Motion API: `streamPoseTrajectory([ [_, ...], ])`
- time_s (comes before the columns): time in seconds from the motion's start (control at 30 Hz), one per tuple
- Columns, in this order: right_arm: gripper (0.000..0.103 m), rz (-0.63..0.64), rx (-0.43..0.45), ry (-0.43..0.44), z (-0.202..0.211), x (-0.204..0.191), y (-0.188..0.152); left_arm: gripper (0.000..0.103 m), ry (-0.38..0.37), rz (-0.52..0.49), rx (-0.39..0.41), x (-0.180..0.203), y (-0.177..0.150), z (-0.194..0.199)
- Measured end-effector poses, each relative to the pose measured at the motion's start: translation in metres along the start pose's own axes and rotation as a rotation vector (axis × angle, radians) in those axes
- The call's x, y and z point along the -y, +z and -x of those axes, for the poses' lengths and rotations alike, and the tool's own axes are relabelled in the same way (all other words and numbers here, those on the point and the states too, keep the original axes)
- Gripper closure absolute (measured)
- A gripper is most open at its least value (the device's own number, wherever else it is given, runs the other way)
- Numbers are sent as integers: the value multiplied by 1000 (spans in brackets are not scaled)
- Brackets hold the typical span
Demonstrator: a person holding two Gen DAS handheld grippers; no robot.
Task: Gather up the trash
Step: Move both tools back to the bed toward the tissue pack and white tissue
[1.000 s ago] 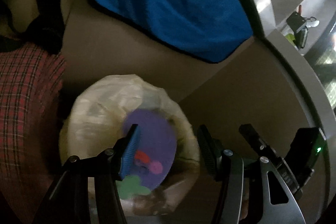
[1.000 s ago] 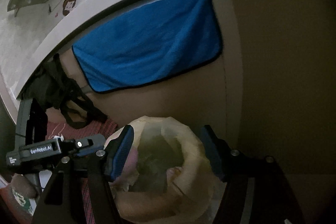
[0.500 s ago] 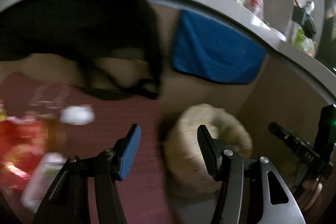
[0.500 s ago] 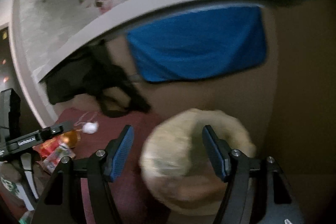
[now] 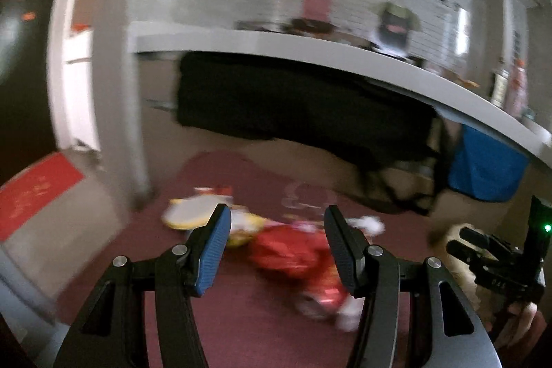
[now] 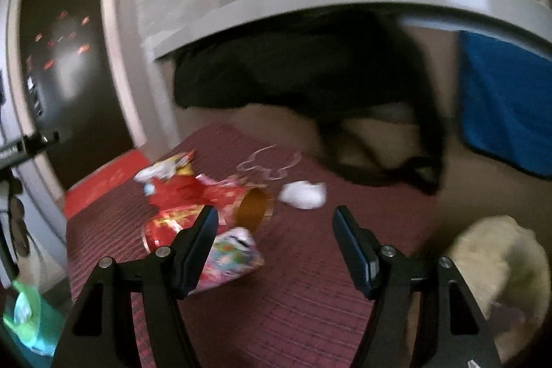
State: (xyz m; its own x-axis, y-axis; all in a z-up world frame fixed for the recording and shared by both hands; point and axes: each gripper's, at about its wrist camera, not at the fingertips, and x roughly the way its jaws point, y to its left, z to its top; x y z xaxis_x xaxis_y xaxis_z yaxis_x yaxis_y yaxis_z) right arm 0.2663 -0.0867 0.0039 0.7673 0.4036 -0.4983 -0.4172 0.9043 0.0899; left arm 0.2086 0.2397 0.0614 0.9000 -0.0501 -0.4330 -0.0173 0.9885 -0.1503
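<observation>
Trash lies in a heap on a dark red mat [image 6: 293, 299]: red wrappers [image 6: 186, 195], a brown tube [image 6: 253, 206] lying on its side, a pink patterned packet [image 6: 231, 261], a crumpled white tissue [image 6: 303, 194] and a strip of clear plastic [image 6: 269, 166]. My right gripper [image 6: 276, 244] hangs open above the mat, nothing between its fingers. The cream-lined bin [image 6: 500, 271] stands at its lower right. In the blurred left wrist view the left gripper [image 5: 276, 244] is open too, over the red wrappers [image 5: 296, 250], with a yellow-and-white packet [image 5: 193, 212] beyond its left finger.
A white counter [image 6: 345, 2] overhangs the floor, with a black garment [image 6: 310, 64] and a blue towel [image 6: 503, 106] hanging from it. A white pillar [image 5: 117, 92] and a bright red doormat [image 5: 31, 192] are at the left. A green bag [image 6: 27, 309] lies at lower left.
Both grippers have swung left, away from the bin's mouth, and now face the trash heap on the red mat. The bin has slid to the right edge of both views. Both stay open and empty.
</observation>
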Motion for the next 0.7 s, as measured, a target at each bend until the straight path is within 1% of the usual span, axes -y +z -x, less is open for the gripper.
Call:
streamPoseTrajectory([
  [0.07, 37, 37, -39, 4, -22, -16, 1, 46, 29, 26, 16, -24, -1, 6],
  [0.13, 38, 53, -68, 18, -37, -24, 1, 46, 28, 69, 20, -46, -7, 7],
  [0.2, 46, 50, -87, 8, -52, -24, 2, 46, -4, 116, 7, -59, -18, 0],
  [0.33, 46, 51, -126, -41, -86, -11, 6, 46, -67, 178, -46, -70, -50, -28],
  [0.4, 46, 87, -155, -86, -111, -3, 8, 46, -96, 201, -77, -68, -63, -42],
  [0.5, 46, 100, -190, -120, -140, 10, 13, 46, -121, 214, -109, -59, -80, -56],
  [0.57, 46, 73, -243, -103, -166, 25, 19, 46, -142, 206, -116, -50, -85, -62],
  [0.7, 47, 28, -301, -81, -202, 47, 25, 46, -187, 181, -117, -34, -93, -66],
])
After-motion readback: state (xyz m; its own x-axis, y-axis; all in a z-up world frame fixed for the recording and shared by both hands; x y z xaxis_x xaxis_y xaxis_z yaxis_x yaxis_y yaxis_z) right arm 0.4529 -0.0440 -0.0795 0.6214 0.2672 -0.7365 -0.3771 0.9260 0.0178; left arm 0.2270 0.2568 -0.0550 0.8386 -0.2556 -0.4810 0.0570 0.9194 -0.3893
